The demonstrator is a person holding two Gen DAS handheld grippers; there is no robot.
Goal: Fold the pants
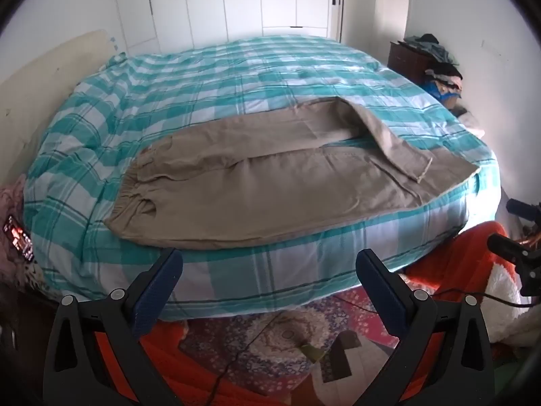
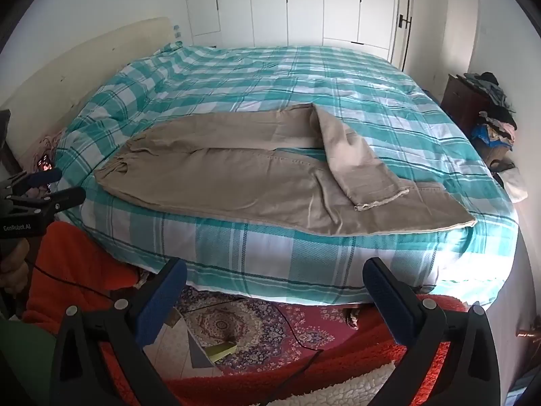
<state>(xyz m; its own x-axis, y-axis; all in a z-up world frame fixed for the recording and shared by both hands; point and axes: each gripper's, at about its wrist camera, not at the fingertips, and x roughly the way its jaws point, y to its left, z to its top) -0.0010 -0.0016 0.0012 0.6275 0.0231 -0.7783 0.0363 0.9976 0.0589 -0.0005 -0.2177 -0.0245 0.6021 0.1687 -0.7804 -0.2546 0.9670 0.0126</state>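
The tan pants [image 1: 257, 182] lie spread on the bed [image 1: 209, 77] along its near edge, and their long axis runs crosswise to both tongs: waistband [image 1: 135, 189] off to the left, leg ends off to the right. The near leg lies flat and straight, its hem [image 2: 449, 230] almost at the mattress edge, while the far leg is doubled back on itself so that its cuff [image 2: 382, 201] rests slantwise on top of the near leg. The left gripper [image 1: 270, 269] hangs in front of the bed with its blue pads wide apart and nothing between them, aimed at about the middle of the garment, with the waistband to its left. The right gripper [image 2: 274, 279] stands likewise spread and empty, short of the mattress edge, looking at the stretch where the folded cuff lies. So the split looks natural: the left hand is the nearer one to the waistband end, the right hand the nearer one to the hems and the stray cuff. Neither tool touches cloth; both are apart from the pants, which lie ahead of and above the fingertips in each view. The folding proper seems not yet begun, and the turned-over leg probably wants straightening first, though the fisheye bends the edges enough that I cannot be sure how far the right-hand hem overhangs the bed.
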